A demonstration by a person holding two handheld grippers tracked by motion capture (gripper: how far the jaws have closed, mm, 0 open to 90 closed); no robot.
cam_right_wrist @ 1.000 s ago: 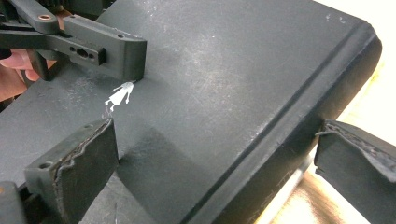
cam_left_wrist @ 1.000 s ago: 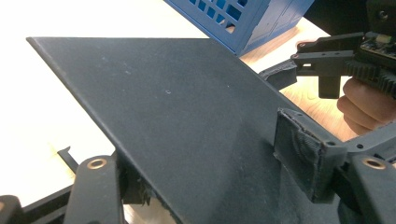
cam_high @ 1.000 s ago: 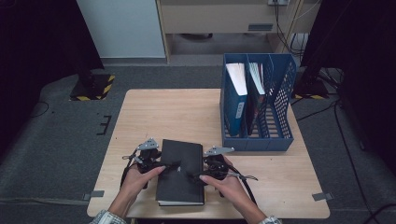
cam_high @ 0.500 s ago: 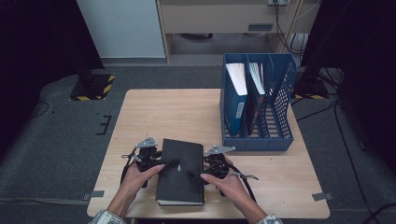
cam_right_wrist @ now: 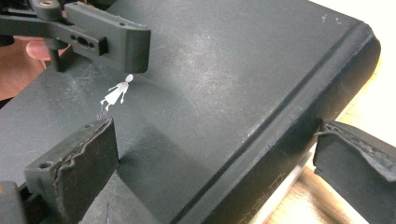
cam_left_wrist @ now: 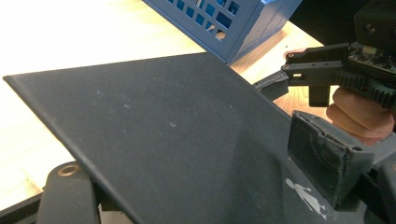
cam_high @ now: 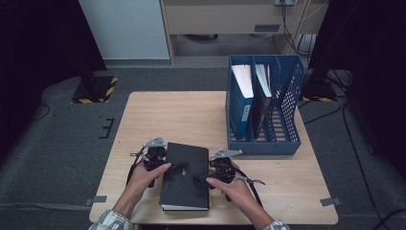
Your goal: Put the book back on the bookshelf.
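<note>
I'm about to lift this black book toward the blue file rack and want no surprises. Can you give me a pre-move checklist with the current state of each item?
1. Left gripper straddles the black hardcover book's edge, one jaw above the cover and one below: ok.
2. Right gripper straddles the spine edge, jaws apart, not yet clamped: not ok.
3. Book closed and flat on the light wooden table: ok.
4. Free slot in the blue plastic file rack, its rightmost compartment: ok.
5. Table between book and rack free of obstacles: ok.
6. Trailing gripper cables clear of the book: cannot tell.
</note>
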